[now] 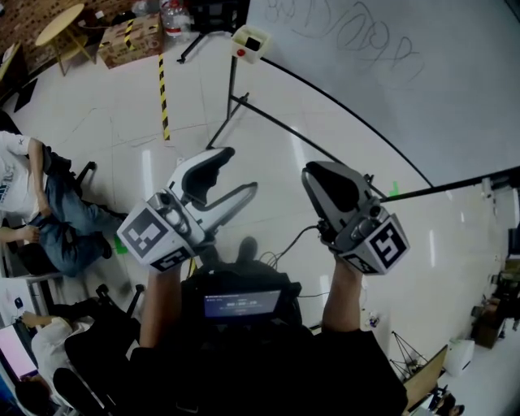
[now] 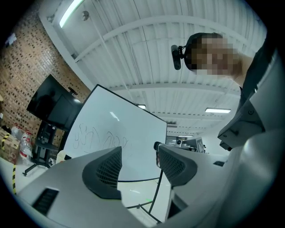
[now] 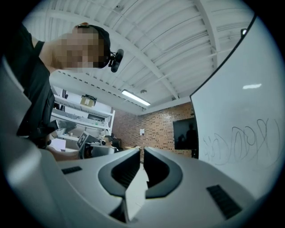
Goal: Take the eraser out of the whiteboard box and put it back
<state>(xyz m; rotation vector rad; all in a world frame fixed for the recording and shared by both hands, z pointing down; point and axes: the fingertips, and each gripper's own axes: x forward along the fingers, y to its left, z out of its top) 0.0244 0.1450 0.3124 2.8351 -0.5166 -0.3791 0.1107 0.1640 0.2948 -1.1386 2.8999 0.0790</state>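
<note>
My left gripper (image 1: 236, 172) is held up over the floor, its jaws apart with nothing between them; in the left gripper view (image 2: 139, 156) only the whiteboard (image 2: 111, 129) shows through the gap. To its right, my right gripper (image 1: 311, 172) has its jaws together and empty, and the right gripper view (image 3: 141, 152) shows its pads nearly touching. The whiteboard (image 1: 390, 73) with faint scribbles fills the upper right. A small white box (image 1: 250, 42) with a red spot sits at the board's corner. No eraser is in view.
The whiteboard's black stand legs (image 1: 268, 122) cross the floor ahead of the grippers. Yellow-black tape (image 1: 162, 97) runs down the floor, with a cardboard box (image 1: 130, 36) and a round table (image 1: 61, 24) beyond it. People sit at the left (image 1: 41, 195).
</note>
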